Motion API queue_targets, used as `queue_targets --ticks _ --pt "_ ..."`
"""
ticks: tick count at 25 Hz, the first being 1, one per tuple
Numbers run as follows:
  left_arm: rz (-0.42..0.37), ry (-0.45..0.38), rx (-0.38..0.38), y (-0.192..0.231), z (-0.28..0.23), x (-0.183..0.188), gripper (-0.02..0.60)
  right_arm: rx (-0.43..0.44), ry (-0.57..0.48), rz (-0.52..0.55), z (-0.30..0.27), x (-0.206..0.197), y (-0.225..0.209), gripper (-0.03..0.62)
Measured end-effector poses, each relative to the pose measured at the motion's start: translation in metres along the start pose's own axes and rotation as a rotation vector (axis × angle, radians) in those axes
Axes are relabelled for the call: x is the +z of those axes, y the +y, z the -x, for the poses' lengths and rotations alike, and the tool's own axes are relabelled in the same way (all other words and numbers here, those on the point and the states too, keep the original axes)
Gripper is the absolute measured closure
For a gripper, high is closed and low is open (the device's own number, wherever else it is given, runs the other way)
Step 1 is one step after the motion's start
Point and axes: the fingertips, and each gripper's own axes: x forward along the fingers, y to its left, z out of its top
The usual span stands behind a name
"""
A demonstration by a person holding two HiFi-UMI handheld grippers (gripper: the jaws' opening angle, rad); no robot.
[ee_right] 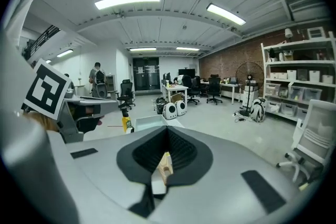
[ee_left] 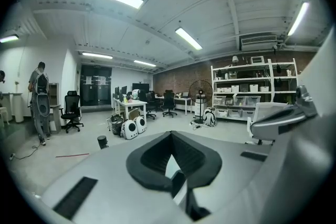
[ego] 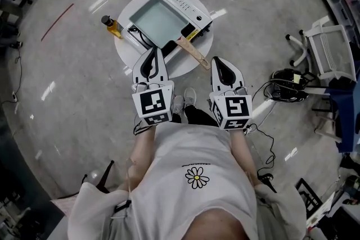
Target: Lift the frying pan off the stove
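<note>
Plainly the square grey frying pan [ego: 157, 21] sits on the far white stove [ego: 190, 7]. Its wooden handle [ego: 194, 53] points near-right, just ahead of the right gripper [ego: 217, 62] (the nearer one). That gripper and the left gripper [ego: 153, 53] are both closed and empty.

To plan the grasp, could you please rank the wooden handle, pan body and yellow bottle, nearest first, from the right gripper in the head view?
1. Wooden handle, just left of the right gripper.
2. Pan body, up-left on the stove.
3. Yellow bottle, farthest left.
</note>
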Motion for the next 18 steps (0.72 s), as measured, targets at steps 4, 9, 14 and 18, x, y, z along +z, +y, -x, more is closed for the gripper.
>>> queue_targets --ticks 4,9,14,18 --pt "0.01 0.023 -0.002 0.001 0.0 -0.005 0.583 0.151 0.055 -0.034 -0.017 0.0 0.011 0.595" --pt "0.014 0.038 0.004 0.001 -0.003 -0.011 0.581 0.277 0.091 -0.028 -0.035 0.008 0.017 0.505" --pt "0.02 0.055 0.005 0.0 -0.009 -0.017 0.583 0.369 0.126 -0.075 -0.055 0.014 0.011 0.396" --pt "0.029 0.07 0.019 0.001 -0.013 -0.025 0.583 0.485 0.189 -0.175 -0.073 0.01 0.009 0.328"
